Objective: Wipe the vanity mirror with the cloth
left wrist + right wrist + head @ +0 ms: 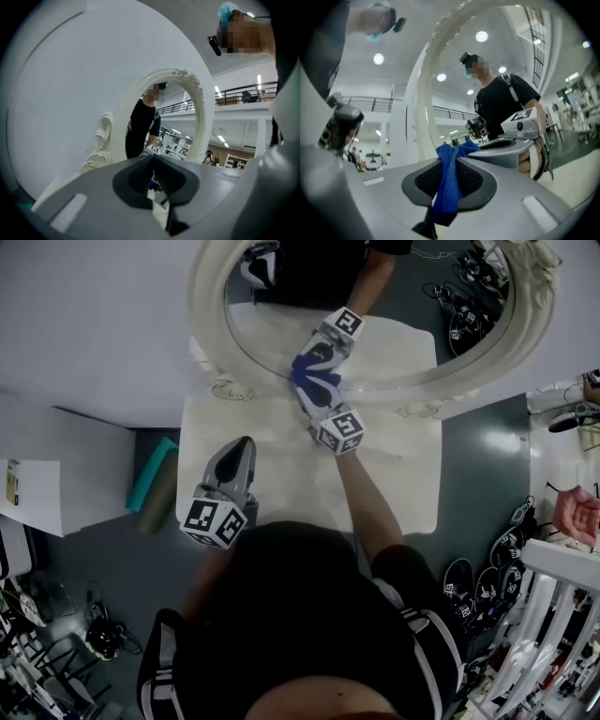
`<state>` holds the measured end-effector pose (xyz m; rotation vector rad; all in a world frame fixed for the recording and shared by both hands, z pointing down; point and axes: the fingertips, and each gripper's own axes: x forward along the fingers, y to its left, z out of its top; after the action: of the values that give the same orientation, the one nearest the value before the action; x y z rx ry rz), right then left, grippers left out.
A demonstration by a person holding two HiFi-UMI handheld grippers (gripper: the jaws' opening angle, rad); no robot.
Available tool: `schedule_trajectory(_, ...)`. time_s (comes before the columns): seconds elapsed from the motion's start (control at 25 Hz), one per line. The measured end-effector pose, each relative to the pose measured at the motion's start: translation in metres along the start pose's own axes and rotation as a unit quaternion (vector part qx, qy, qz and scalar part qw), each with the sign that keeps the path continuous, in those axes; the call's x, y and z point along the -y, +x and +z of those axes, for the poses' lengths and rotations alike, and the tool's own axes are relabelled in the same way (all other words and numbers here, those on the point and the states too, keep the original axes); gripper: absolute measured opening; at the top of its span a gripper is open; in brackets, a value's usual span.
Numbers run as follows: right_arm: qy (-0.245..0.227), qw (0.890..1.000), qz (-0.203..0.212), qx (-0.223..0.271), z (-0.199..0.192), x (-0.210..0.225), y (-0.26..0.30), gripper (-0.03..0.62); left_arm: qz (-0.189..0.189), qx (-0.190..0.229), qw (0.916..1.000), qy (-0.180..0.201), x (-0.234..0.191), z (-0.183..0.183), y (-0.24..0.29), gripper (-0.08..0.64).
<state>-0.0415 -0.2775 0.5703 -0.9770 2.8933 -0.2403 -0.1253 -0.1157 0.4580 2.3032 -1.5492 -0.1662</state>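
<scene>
Vanity mirror (375, 306) on table (403, 484), grey floor (478, 456), blue cloth (446, 192) clamped in right gripper (449, 161) jaws, left gripper (153, 161) jaws together

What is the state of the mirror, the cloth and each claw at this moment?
mirror: standing upright on the white table.
cloth: blue, bunched, touching the mirror.
right claw: shut on the cloth.
left claw: shut, empty, held away from the mirror.
</scene>
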Motion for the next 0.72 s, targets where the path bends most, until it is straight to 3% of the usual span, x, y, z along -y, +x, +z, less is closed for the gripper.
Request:
schedule_trajectory(0.12, 0.063, 0.996, 0.025, 0.056, 0.039, -0.017, 0.003, 0.060, 0.001, 0.009, 1.0000, 0.003, 0.000, 0.007, -0.003, 0.011)
schedule_trajectory(0.48, 0.024, 0.982, 0.037, 0.181, 0.219, -0.074, -0.032, 0.061, -0.033, 0.065, 0.9964, 0.043, 0.018, 0.056, 0.020, 0.011)
schedule_trajectory(0.6, 0.012, 0.977, 0.017, 0.211, 0.263, -0.086, -0.061, 0.061, -0.041, 0.076, 0.9950, 0.049, 0.027, 0.067, 0.025, 0.011)
schedule_trajectory(0.72, 0.003, 0.978, -0.049, 0.202, 0.258, -0.080, -0.094, 0.061, -0.045, 0.077, 0.9945, 0.054, 0.037, 0.066, 0.030, 0.011)
